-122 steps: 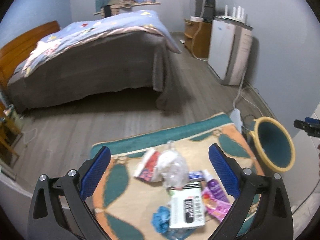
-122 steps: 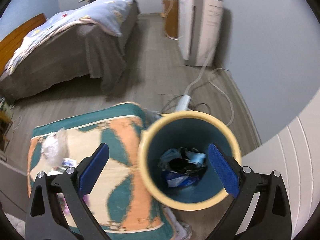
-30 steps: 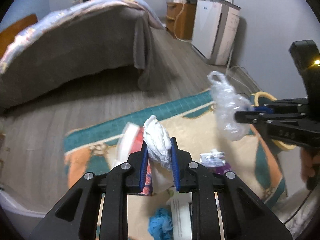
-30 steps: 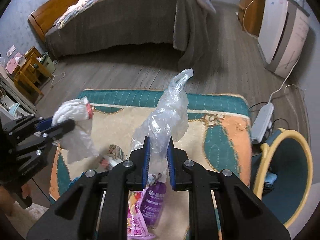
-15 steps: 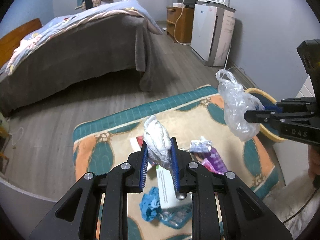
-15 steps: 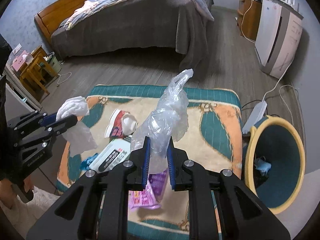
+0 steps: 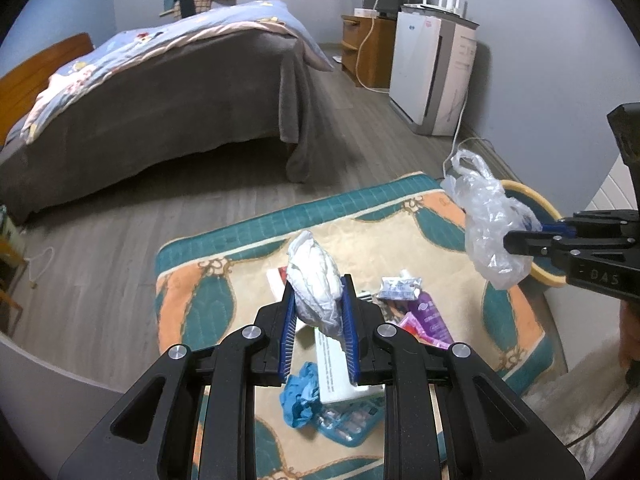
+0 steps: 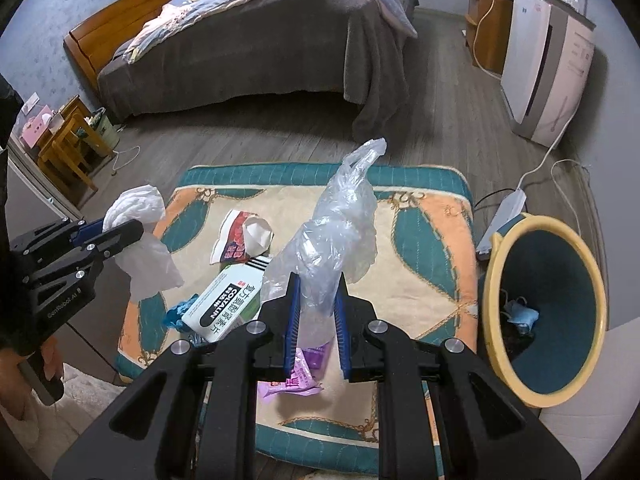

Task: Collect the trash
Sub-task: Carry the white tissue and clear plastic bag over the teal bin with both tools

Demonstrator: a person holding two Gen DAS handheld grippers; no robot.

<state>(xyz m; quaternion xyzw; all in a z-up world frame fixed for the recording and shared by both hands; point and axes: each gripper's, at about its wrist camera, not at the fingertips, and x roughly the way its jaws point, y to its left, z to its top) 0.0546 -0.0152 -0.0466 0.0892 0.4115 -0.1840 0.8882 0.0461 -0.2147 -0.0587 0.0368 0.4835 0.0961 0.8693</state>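
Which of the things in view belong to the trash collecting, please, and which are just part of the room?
Part of the job:
- crumpled white paper in the left hand-held gripper
- clear plastic bag in the right hand-held gripper
- waste bin
- white carton, purple wrappers, blue glove on the rug

Just there:
- bed
- air purifier
- power strip

Both of your wrist cameras look steeply down along their jaws from close above the rug (image 7: 400,216), facing the bed (image 8: 280,40). They share the rug's littered middle, and each catches the other gripper at its edge.
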